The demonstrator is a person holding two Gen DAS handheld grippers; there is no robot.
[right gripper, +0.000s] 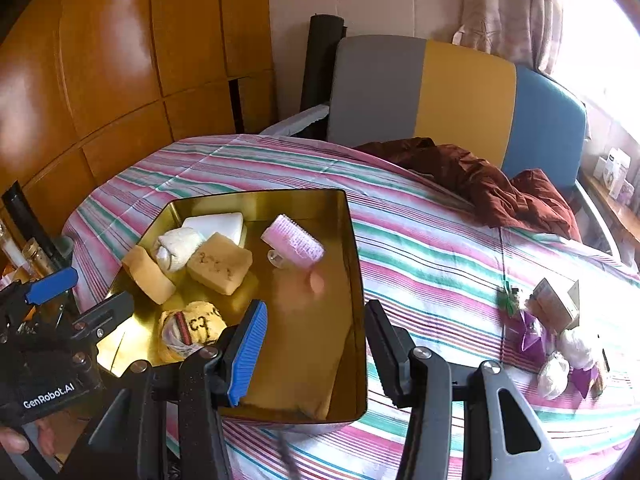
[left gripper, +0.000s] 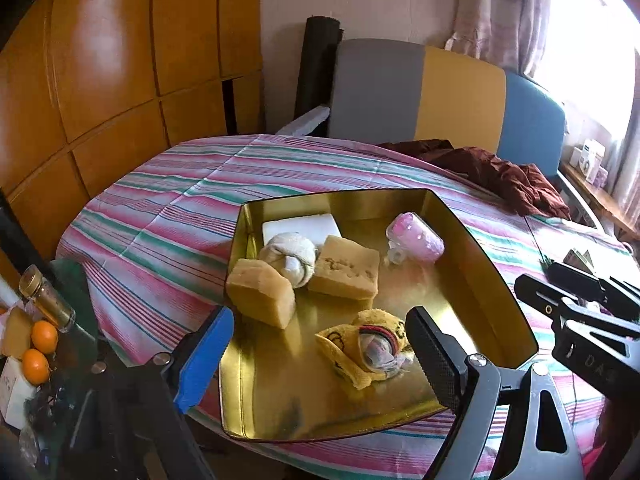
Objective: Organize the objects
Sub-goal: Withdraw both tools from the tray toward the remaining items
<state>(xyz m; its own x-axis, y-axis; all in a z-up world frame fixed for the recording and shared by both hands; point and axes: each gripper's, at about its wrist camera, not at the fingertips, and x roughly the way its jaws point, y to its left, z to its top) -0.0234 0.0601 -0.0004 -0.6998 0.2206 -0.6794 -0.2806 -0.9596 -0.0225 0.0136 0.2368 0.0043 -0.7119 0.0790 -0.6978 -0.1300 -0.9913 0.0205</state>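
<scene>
A gold metal tray (left gripper: 472, 256) (right gripper: 354, 280) lies on the striped bedspread. It holds two tan sponge blocks (left gripper: 346, 268) (right gripper: 220, 262), a white foam slab (left gripper: 304, 226), a rolled white sock (left gripper: 290, 256) (right gripper: 176, 250), a pink hair roller (left gripper: 416, 238) (right gripper: 294, 246) and a yellow rolled cloth (left gripper: 368, 344) (right gripper: 192, 330). My left gripper (left gripper: 320, 356) is open and empty over the tray's near end, above the yellow cloth. My right gripper (right gripper: 316, 356) is open and empty over the tray's near right corner. It also shows in the left wrist view (left gripper: 576, 300).
Loose small things lie on the bedspread at the right: a cardboard box (right gripper: 556, 300), purple wrappers (right gripper: 532, 332) and white bundles (right gripper: 554, 372). A dark red cloth (right gripper: 492, 184) lies by the headboard. A side table at the left holds oranges (left gripper: 38, 348) and a bottle (left gripper: 48, 300).
</scene>
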